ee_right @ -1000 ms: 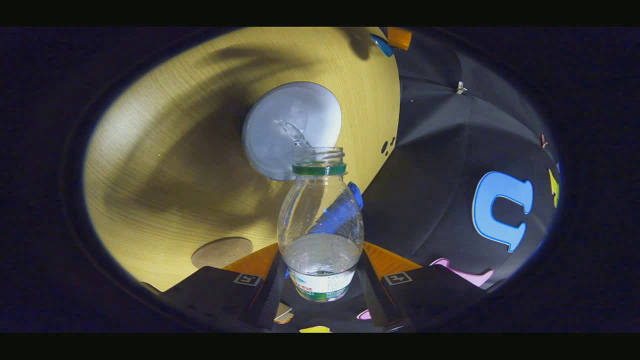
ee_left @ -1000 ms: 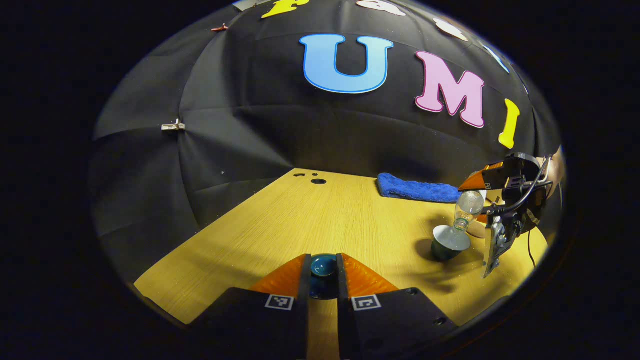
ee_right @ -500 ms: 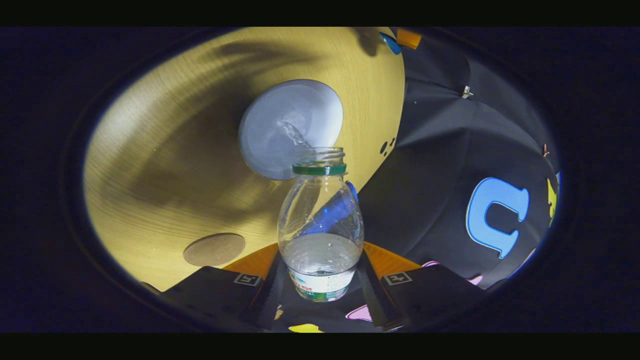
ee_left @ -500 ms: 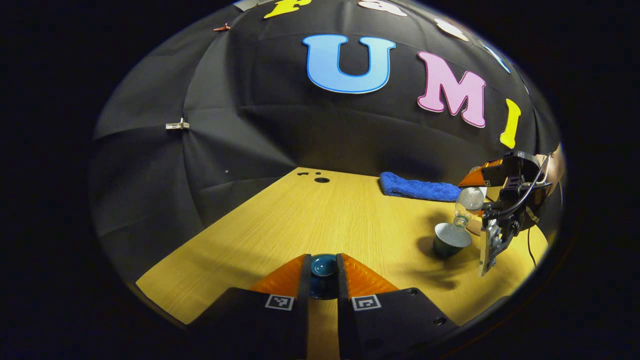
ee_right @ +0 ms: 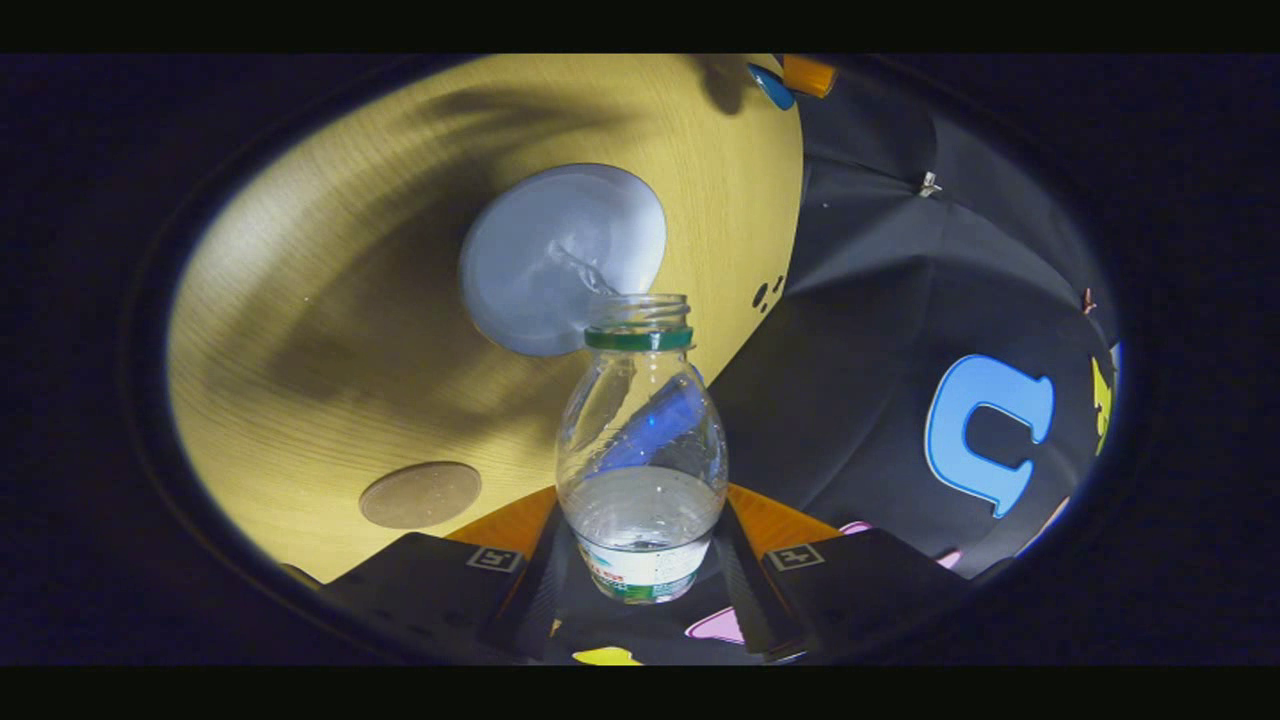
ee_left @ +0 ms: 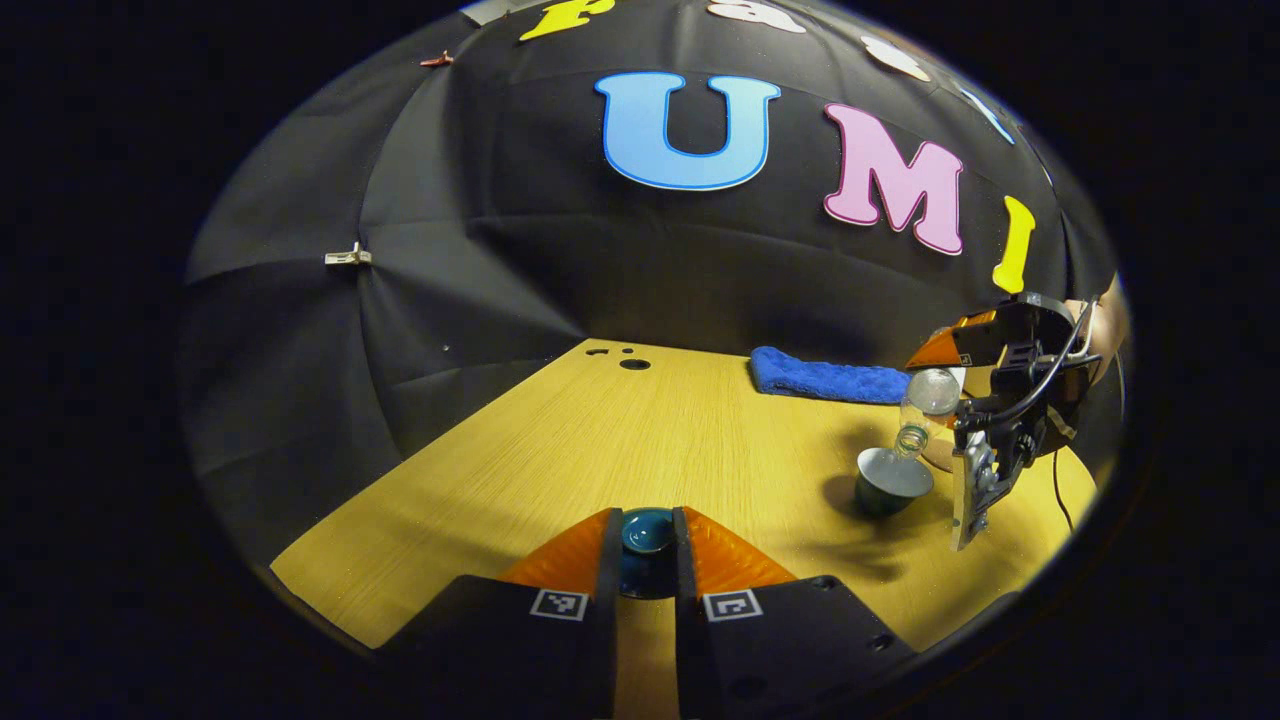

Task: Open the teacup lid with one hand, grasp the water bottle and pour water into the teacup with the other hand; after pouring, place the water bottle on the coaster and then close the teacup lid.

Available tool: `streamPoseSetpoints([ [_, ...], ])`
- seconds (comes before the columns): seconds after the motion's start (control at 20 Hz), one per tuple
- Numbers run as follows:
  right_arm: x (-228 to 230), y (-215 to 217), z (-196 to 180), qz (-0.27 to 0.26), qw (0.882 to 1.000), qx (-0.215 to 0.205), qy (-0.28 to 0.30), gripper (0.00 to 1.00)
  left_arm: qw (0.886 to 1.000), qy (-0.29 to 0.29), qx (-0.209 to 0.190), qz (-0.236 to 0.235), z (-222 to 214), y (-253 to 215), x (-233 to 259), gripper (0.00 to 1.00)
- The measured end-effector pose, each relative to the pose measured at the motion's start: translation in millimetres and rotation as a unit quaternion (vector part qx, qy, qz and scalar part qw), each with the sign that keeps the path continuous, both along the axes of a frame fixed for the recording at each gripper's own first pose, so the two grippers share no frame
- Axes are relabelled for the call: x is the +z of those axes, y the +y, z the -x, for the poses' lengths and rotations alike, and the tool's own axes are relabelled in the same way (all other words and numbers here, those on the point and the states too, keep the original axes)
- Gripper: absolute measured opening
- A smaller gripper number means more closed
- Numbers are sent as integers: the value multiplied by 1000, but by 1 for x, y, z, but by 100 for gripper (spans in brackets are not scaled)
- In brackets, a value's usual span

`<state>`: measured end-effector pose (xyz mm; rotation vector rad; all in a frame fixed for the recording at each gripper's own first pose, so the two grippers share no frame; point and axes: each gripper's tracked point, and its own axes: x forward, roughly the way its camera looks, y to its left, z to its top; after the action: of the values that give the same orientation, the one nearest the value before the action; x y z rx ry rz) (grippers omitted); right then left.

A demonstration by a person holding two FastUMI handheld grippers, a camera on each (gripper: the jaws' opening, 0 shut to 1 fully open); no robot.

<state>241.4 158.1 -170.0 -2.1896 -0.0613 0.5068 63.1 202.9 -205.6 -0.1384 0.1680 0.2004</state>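
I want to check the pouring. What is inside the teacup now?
Water runs from the water bottle into the open teacup; its pale inside shows. The level is hard to judge, and the bottle neck covers one edge.

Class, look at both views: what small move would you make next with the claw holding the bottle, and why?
Probably tip the water bottle back upright. A thin stream runs from its mouth into the open teacup, the right claw grips it, and the coaster sits bare. The left claw holds the lid.
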Motion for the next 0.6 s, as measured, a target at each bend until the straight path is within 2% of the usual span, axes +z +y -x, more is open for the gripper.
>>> streamPoseSetpoints([
  [0.1,1,3,0,2,1000,7,-2,72,1000,0,0,0,0,-1,0,24],
  [0.15,3,3,0,3,1000,9,-4,72,1000,0,0,0,0,-2,0,28],
  [0.2,4,4,0,5,1000,11,-5,73,1000,0,1,0,0,-2,1,24],
  [0.35,7,6,-1,10,1000,15,-6,73,1000,0,3,-4,2,-3,3,24],
  [0.4,8,5,-1,10,1000,15,-7,72,1000,1,5,-10,2,-2,4,28],
  [0.55,8,6,0,11,1000,18,-8,73,1000,-2,6,-18,3,-4,9,24],
  [0.6,8,6,0,12,1000,18,-8,70,1000,-3,6,-17,3,-6,10,24],
])
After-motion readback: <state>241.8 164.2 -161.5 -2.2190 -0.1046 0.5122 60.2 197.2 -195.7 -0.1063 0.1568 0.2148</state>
